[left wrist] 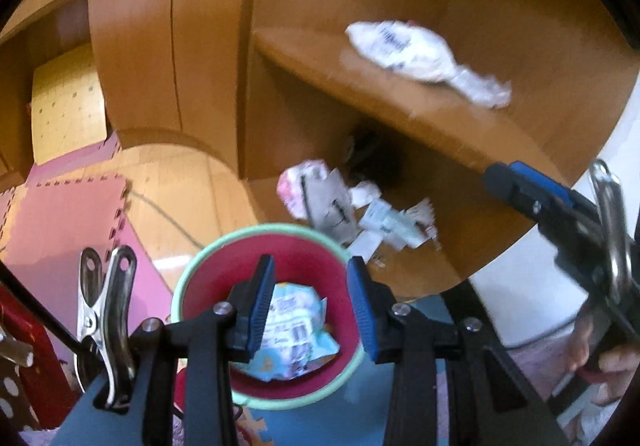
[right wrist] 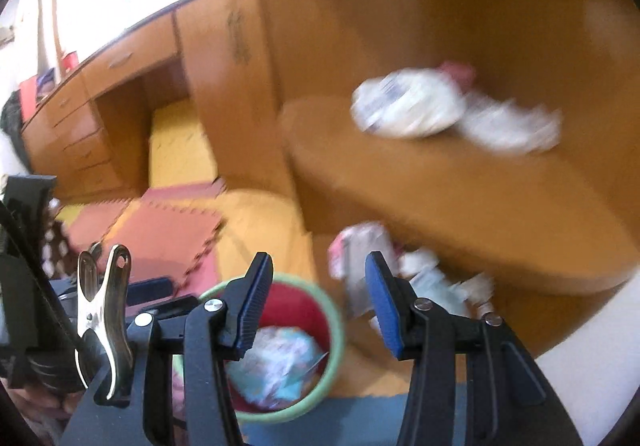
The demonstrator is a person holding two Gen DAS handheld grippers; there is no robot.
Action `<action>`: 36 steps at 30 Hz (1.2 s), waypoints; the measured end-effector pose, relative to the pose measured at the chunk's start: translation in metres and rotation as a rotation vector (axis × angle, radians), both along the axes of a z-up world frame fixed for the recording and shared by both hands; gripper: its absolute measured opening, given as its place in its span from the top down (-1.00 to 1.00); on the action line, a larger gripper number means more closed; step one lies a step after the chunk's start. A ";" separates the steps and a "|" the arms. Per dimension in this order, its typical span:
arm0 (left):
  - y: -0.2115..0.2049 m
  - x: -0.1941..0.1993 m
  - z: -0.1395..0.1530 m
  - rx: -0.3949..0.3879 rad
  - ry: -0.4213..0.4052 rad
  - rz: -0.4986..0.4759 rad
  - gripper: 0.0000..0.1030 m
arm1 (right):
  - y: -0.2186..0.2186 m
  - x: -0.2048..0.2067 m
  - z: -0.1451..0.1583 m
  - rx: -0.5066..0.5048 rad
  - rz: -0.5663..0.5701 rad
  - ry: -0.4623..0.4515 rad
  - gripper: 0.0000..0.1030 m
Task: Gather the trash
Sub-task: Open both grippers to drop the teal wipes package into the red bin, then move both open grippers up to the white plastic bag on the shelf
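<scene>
One crumpled wrapper (left wrist: pixel 292 334) already in the red bin (left wrist: pixel 192 286); left tongs (left wrist: pixel 310 306) and right tongs (right wrist: pixel 316 306) part-open, empty. Still uncollected: shelf wrapper (left wrist: pixel 416 53), floor scraps (left wrist: pixel 352 205).

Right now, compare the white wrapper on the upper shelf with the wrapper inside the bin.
The white wrapper lies stretched out on the upper shelf, uncollected; the light-blue wrapper sits crumpled in the red bin. One is mostly white, the other light blue with a barcode. Both are crumpled packaging.
</scene>
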State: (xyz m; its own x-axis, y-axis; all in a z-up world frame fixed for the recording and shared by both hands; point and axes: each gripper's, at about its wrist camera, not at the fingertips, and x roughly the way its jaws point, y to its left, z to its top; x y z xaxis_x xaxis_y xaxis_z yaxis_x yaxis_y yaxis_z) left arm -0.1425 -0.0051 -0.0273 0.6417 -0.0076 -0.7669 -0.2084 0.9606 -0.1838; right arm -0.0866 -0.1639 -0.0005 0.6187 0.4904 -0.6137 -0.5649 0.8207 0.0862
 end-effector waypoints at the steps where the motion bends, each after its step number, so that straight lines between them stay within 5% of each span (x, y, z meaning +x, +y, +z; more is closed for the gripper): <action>1: -0.003 0.001 0.009 0.002 -0.016 -0.007 0.25 | -0.008 0.004 0.008 0.005 -0.022 -0.018 0.04; 17: -0.022 0.058 0.095 -0.009 -0.130 -0.050 0.15 | -0.099 0.056 0.081 0.021 -0.235 -0.121 0.04; 25: -0.029 0.117 0.109 0.007 -0.141 -0.051 0.04 | -0.119 0.107 0.072 0.095 -0.348 -0.074 0.04; 36: -0.054 0.192 0.085 -0.004 -0.115 -0.075 -0.08 | -0.113 0.173 0.040 0.047 -0.409 -0.009 0.04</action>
